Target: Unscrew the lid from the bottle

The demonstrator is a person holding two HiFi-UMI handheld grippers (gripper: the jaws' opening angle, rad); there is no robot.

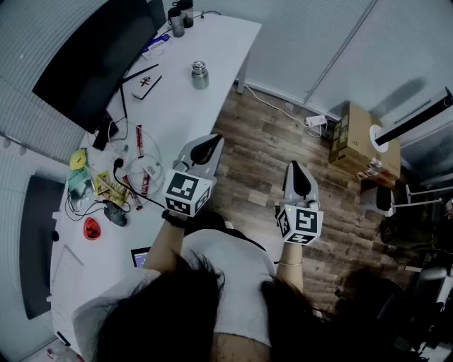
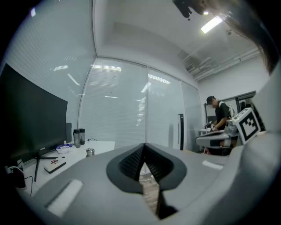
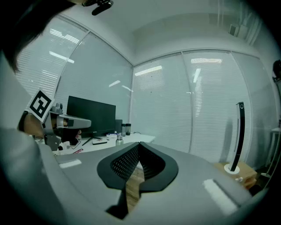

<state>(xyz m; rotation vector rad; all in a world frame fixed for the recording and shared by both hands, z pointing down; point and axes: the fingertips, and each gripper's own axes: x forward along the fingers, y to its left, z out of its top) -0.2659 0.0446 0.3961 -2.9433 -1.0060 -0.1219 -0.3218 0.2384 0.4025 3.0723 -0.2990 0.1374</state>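
A small metal bottle (image 1: 199, 75) with a lid stands upright on the white table (image 1: 212, 42), far from both grippers. It shows small in the left gripper view (image 2: 90, 152) and in the right gripper view (image 3: 119, 139). My left gripper (image 1: 207, 148) hovers over the table's near edge, shut, with nothing between its jaws (image 2: 144, 149). My right gripper (image 1: 298, 177) hangs over the wooden floor to the right of the table, also shut and empty (image 3: 139, 147). Both point away from my body.
A large dark monitor (image 1: 92, 56) stands along the table's left side, with two dark tumblers (image 1: 180, 18) at the far end. Cables, packets and a red item (image 1: 91, 228) clutter the near left. A cardboard box (image 1: 357, 141) and power strip (image 1: 315, 120) lie on the floor. A person (image 2: 219, 116) stands far off.
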